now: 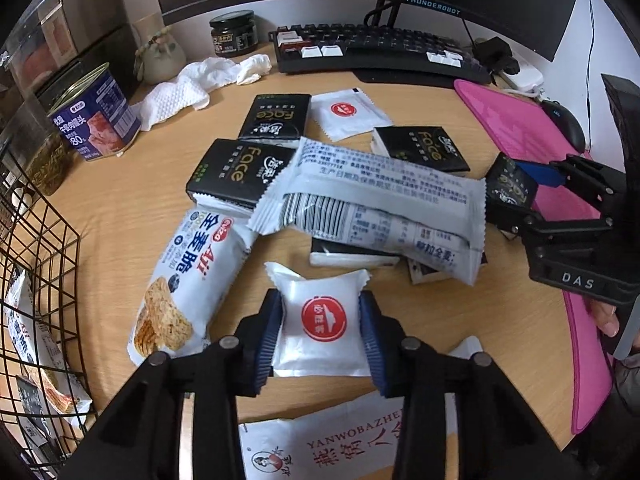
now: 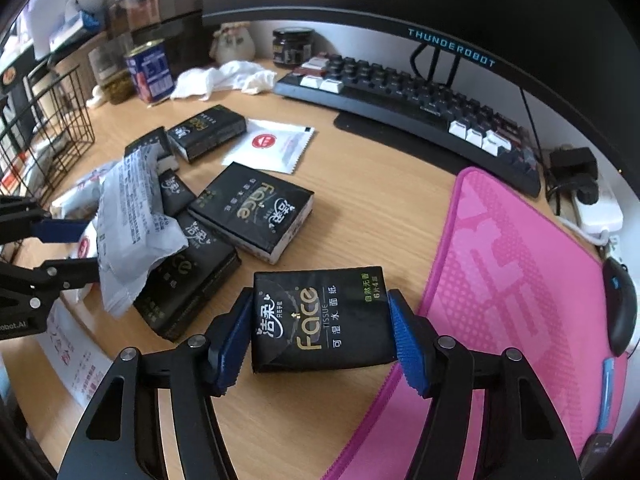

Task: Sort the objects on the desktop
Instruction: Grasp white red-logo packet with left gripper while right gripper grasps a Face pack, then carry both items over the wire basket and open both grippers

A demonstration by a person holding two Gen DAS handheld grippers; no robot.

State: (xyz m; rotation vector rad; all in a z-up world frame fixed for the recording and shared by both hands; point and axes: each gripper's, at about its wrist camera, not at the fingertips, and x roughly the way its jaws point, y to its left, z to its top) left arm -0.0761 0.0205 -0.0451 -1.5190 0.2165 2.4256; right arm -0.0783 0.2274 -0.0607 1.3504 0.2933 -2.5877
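Note:
My left gripper (image 1: 322,332) is shut on a small white sachet with a red round logo (image 1: 320,320), its blue pads pressing both sides just above the wooden desk (image 1: 460,320). In the right wrist view my right gripper (image 2: 320,340) is shut on a black "Face" tissue pack (image 2: 320,312), a pad at each short end, beside the pink mouse mat (image 2: 520,280). That same pack (image 1: 510,186) shows at the right of the left wrist view. Between them lie more black tissue packs (image 1: 236,172), a long white snack wrapper (image 1: 372,200), a cracker packet (image 1: 188,280) and another white sachet (image 1: 348,112).
A black wire basket (image 1: 40,280) holding packets stands at the left edge. Behind are a blue can (image 1: 96,116), a dark jar (image 1: 234,34), crumpled white tissue (image 1: 200,80), a keyboard (image 1: 380,48) and a monitor. A mouse (image 2: 620,304) sits right of the mat. A printed paper bag (image 1: 340,440) lies nearest.

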